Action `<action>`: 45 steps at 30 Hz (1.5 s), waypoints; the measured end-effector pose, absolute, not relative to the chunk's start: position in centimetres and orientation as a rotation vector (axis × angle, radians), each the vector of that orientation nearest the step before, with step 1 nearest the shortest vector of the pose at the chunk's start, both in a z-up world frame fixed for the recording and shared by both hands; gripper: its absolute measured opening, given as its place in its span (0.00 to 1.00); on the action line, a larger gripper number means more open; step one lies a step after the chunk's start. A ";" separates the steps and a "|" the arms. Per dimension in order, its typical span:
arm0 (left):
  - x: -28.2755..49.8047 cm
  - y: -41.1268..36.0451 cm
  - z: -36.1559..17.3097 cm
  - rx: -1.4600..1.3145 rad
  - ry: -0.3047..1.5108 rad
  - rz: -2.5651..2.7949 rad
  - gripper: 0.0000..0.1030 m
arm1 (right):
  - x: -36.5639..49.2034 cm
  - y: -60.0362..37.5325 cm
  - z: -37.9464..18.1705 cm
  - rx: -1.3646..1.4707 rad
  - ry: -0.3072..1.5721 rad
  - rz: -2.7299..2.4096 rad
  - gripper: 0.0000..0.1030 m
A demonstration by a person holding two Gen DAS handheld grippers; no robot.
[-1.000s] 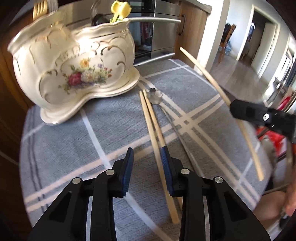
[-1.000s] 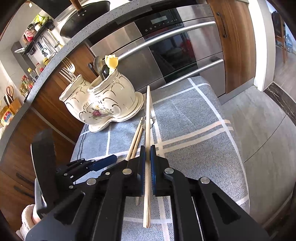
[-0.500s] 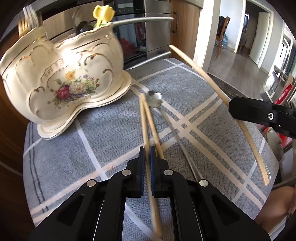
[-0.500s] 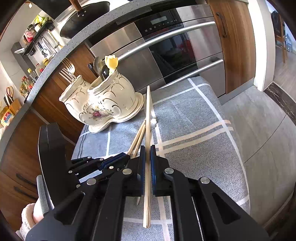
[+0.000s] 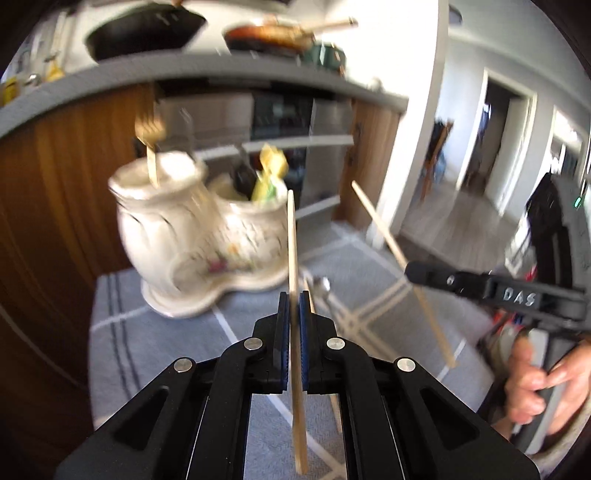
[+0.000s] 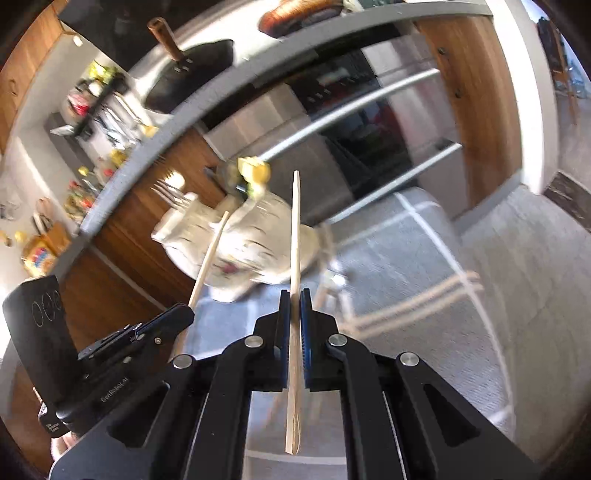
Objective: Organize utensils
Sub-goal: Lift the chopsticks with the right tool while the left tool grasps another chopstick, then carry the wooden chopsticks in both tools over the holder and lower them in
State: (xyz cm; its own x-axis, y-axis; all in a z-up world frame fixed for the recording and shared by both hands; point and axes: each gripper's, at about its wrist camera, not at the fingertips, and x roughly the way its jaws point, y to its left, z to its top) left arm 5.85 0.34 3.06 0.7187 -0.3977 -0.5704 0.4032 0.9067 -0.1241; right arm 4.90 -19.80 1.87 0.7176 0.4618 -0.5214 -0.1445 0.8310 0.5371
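My left gripper [image 5: 294, 298] is shut on a wooden chopstick [image 5: 291, 240], lifted off the grey checked cloth [image 5: 159, 332] and pointing toward the cream floral ceramic holder [image 5: 192, 251]. My right gripper [image 6: 294, 295] is shut on a second chopstick [image 6: 295, 229], which also points at the holder [image 6: 258, 236]. Each gripper shows in the other's view: the right gripper [image 5: 412, 272] off to the right, the left gripper [image 6: 184, 314] at lower left. Another chopstick [image 5: 309, 291] and a metal spoon [image 5: 325, 284] lie on the cloth. Forks [image 6: 170, 188] and a yellow-topped utensil [image 6: 253, 173] stand in the holder.
Behind the holder are a steel oven [image 6: 332, 147] with bar handles and wooden cabinet fronts [image 5: 62, 192]. Pans [image 5: 144, 29] sit on the counter above. A person's hand [image 5: 535, 384] grips the right tool. The cloth's right edge [image 6: 465, 236] drops to the floor.
The left gripper closed on one of the chopsticks lying on the cloth and raised it, its view tilting up toward the holder. The right gripper kept its chopstick and barely moved.
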 end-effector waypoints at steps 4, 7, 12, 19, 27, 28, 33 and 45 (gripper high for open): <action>5.5 2.6 5.5 -0.056 0.545 -0.428 0.05 | 5.6 -18.6 4.0 0.464 0.603 0.393 0.05; 5.9 3.9 7.5 -0.066 0.478 -0.404 0.05 | 6.6 -17.8 5.1 0.435 0.561 0.412 0.05; 8.5 6.5 10.2 -0.079 0.407 -0.356 0.05 | 9.5 -16.3 7.2 0.408 0.457 0.441 0.05; 14.7 8.4 11.5 -0.113 0.377 -0.305 0.05 | 15.2 -14.3 8.6 0.404 0.372 0.439 0.05; 18.5 8.4 10.5 -0.154 0.308 -0.307 0.05 | 17.9 -11.9 8.1 0.340 0.267 0.411 0.05; 18.5 8.3 10.3 -0.154 0.298 -0.308 0.05 | 18.1 -11.7 7.9 0.333 0.262 0.406 0.05; 18.8 8.1 9.2 -0.163 0.245 -0.300 0.05 | 19.0 -11.2 6.3 0.332 0.254 0.399 0.05; 17.6 7.8 7.4 -0.116 0.204 -0.315 0.05 | 18.7 -11.2 5.2 0.304 0.250 0.408 0.05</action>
State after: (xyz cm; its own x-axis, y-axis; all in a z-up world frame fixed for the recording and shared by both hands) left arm 17.64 7.75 7.42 0.9306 -0.3183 -0.1811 0.2949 0.9445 -0.1447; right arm 18.72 -11.24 5.16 0.8886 0.4234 -0.1764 -0.3495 0.8741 0.3375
